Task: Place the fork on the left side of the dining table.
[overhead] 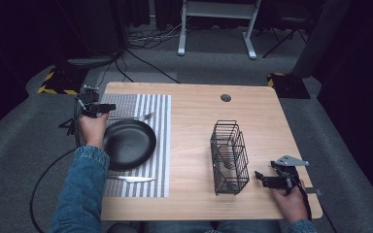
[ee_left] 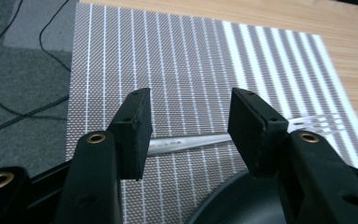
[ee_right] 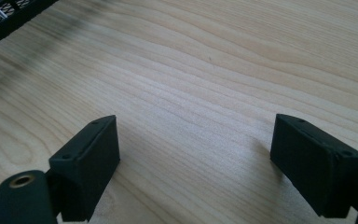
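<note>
Both grippers low, left gripper (ee_left: 189, 126) fingers astride fork (ee_left: 191, 141), apart.

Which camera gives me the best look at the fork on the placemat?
The left gripper view: the fork lies close, its handle seen between the open left gripper fingers, tines at right. The high view shows it small, beyond the black plate.

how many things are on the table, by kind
cutlery: 2, fork and knife
plate: 1
striped placemat: 1
wire basket: 1
total: 5
</note>
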A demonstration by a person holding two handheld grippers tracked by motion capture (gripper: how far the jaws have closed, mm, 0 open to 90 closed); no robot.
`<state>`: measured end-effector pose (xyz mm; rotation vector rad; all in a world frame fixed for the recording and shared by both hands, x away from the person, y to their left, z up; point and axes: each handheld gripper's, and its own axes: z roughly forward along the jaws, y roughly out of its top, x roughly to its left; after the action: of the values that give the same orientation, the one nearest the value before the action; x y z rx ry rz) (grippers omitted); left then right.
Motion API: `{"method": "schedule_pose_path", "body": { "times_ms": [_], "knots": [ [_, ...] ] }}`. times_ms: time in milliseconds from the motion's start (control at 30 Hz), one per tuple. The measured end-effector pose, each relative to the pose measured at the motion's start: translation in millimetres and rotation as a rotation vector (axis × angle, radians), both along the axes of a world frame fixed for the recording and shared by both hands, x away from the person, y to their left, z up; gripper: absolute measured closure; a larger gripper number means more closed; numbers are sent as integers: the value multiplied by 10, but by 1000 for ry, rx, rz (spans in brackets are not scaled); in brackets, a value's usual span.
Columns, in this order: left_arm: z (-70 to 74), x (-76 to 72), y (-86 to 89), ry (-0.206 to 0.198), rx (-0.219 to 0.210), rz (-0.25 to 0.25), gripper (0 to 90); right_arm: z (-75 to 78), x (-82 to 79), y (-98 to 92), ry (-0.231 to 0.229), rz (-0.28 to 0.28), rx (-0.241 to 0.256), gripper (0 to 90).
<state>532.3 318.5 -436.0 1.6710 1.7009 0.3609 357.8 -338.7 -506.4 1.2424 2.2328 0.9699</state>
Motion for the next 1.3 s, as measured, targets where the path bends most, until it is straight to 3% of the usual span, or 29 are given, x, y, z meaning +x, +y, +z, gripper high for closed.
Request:
{"method": "schedule_pose_path", "body": {
  "times_ms": [133,167,267,400,667,700,800,867,933,1267,1300],
  "knots": [
    [104,-81,-14,-20,11,-18,495,0,0,0,0,0,0,154],
    [205,-171,-30,-56,21,-29,495,0,0,0,0,0,0,154],
    [293,-258,-41,-81,26,-53,495,0,0,0,0,0,0,154],
    [480,-491,-96,-138,46,-99,494,0,0,0,0,0,0,154],
    [697,-824,-197,-192,76,-170,482,0,0,0,0,0,0,154],
    [744,-918,-230,-205,85,-189,480,0,0,0,0,0,0,155],
    [788,-1014,-260,-214,93,-209,475,0,0,0,0,0,0,155],
    [845,-1161,-313,-221,137,-234,475,0,0,0,0,0,1,155],
    [868,-1246,-338,-226,153,-250,472,0,1,0,0,0,0,155],
    [924,-1638,-443,-230,149,-363,427,0,7,4,-1,8,-1,155],
    [928,-1734,-465,-238,148,-384,424,0,7,4,-1,9,0,156]
  ]
}}
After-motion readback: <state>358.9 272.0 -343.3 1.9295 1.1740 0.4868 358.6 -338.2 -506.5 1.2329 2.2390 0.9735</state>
